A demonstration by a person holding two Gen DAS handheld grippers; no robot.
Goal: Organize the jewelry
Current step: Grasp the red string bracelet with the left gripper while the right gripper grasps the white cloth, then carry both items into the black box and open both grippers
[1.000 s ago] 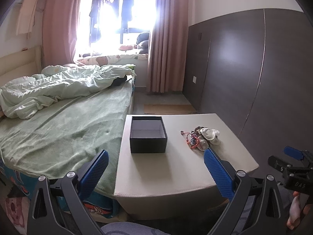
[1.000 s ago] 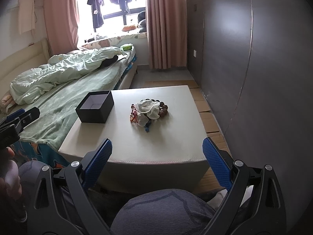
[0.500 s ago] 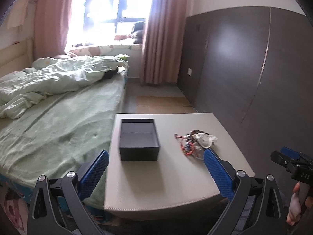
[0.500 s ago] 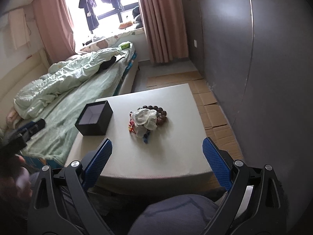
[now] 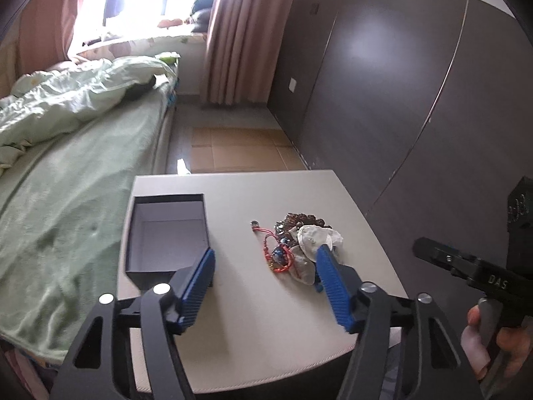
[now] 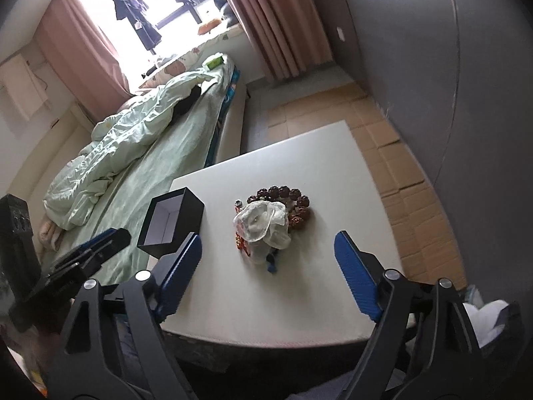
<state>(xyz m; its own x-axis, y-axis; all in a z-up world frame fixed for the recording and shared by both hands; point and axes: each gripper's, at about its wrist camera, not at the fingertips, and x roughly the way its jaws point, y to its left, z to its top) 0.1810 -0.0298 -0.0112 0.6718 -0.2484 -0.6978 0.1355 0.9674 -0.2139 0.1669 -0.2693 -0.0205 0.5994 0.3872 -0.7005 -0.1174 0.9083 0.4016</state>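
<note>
A: How did the left tool point(image 5: 265, 261) stand?

B: Its two blue ribbed fingers point(image 5: 196, 283) were spread wide with nothing between them, above the near part of the pale square worktop point(image 5: 299, 196). One fingertip overlapped the near corner of the open black cardboard box point(image 5: 168, 233); the other overlapped the near edge of the jewelry heap.

A: And the right tool point(image 6: 268, 250)?

B: Likewise spread and gripping nothing, its fingers framing the heap from the near side without touching it. A hand point(image 5: 493, 340) held its dark handle at the edge of the left view.

A: What could be counted on the worktop?

B: One box, its pale grey inside bare, and one tangled heap of jewelry point(image 6: 269, 223) beside it, apart from it. In the heap: one ring of dark brown round beads point(image 6: 293, 200), one red cord bracelet point(image 5: 276, 253), and one crumpled translucent white pouch point(image 6: 263, 223) on top. Smaller pieces were too tangled to count.

A: Around the worktop?

B: One bed with a pale green sheet point(image 5: 66, 206) along its left side, dark wardrobe panels point(image 5: 399, 93) to the right, and pink curtains point(image 5: 233, 33) at the window.
</note>
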